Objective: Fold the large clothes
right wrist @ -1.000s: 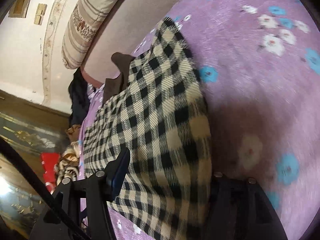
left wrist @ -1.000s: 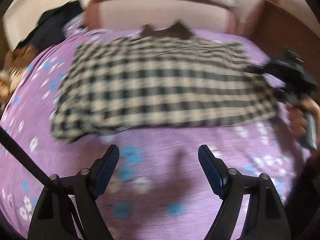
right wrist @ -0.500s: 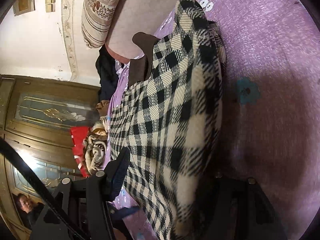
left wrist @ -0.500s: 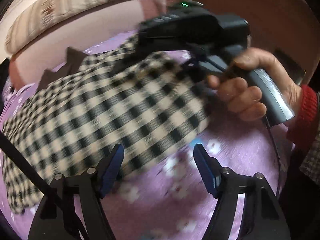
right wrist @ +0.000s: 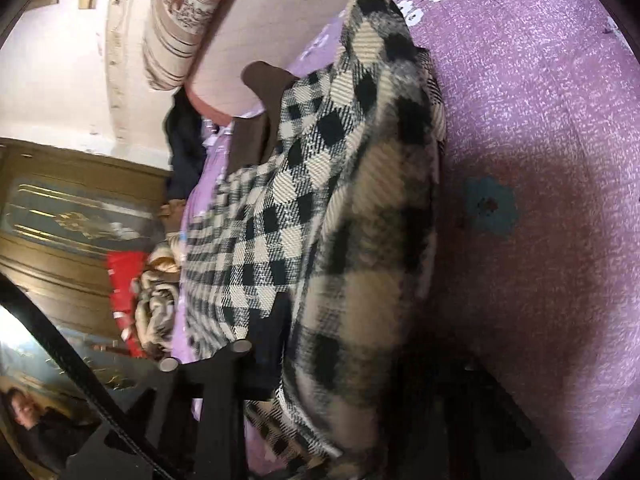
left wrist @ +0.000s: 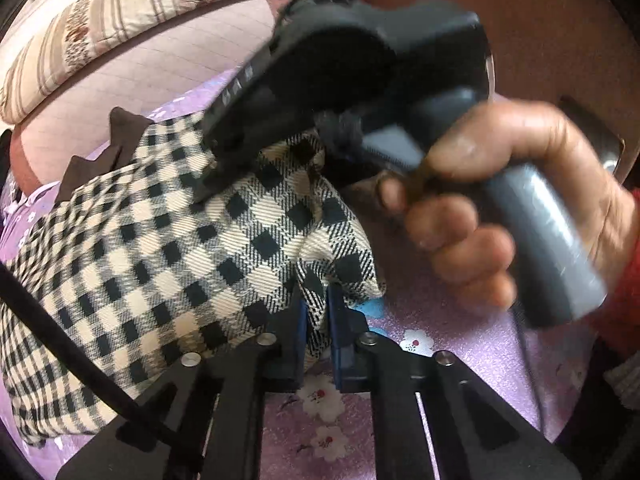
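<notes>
A black-and-cream checked garment (left wrist: 168,240) with a brown collar (left wrist: 116,148) lies on a bed with a purple flowered sheet (left wrist: 440,344). My left gripper (left wrist: 316,320) is closing, and its blue pads pinch the garment's near corner. My right gripper (left wrist: 212,176), held by a hand (left wrist: 480,184), bites into the cloth's edge just beyond. In the right wrist view a thick fold of the garment (right wrist: 360,200) fills the closing right gripper (right wrist: 360,344). Its right finger is hidden under the cloth.
A striped bolster (left wrist: 120,12) lies on a pink padded bed end (left wrist: 160,92), with brown wooden furniture (left wrist: 540,20) to the right. A wooden cabinet (right wrist: 60,220), a pile of red and beige clothes (right wrist: 148,292), a dark garment (right wrist: 184,140) and a person (right wrist: 24,412) are past the bed's far side.
My left gripper swept right along the garment's near edge to the corner beside the right gripper and closed on it. The right gripper's jaws narrowed on the fold.
</notes>
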A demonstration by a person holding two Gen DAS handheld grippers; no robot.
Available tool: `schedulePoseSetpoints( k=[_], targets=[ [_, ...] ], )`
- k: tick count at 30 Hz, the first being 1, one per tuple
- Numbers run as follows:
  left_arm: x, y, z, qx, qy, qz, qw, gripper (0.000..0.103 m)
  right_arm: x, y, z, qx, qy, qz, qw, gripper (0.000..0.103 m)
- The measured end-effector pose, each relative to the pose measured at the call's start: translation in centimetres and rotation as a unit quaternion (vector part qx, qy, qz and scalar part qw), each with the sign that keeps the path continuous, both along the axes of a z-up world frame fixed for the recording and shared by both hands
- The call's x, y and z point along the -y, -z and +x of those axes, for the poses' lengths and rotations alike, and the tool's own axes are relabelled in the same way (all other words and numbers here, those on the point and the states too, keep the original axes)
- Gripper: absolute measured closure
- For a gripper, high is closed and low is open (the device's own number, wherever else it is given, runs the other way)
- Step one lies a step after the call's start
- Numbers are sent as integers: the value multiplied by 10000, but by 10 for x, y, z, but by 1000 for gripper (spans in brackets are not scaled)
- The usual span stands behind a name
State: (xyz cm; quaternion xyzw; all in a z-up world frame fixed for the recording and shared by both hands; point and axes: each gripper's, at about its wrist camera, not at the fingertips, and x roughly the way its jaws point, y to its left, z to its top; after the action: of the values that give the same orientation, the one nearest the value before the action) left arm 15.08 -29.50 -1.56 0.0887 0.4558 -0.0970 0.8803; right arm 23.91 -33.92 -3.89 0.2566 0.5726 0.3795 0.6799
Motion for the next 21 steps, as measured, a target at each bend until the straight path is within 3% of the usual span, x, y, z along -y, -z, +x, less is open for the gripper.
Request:
schedulePoseSetpoints(
  k=[5,11,16,21],
  targets=[
    [-37,-28,-16,167,-412,-533,9976,95,-12,-25,-13,387,140,-484,9980,81],
    [-100,-62,-31,377,-1002,-1079,9884,95,-55,-65,-26,673,169,-573,9959,82],
    [-168,-89,-61,556,-1649,-1529,9728,95,-131,-98,-35,1004,-147,-853,9912,83],
    [-252,-98,-83,582,-2397,-1986,9485,95,-224,-103,-46,1137,-504,-1103,9861,84]
  ],
)
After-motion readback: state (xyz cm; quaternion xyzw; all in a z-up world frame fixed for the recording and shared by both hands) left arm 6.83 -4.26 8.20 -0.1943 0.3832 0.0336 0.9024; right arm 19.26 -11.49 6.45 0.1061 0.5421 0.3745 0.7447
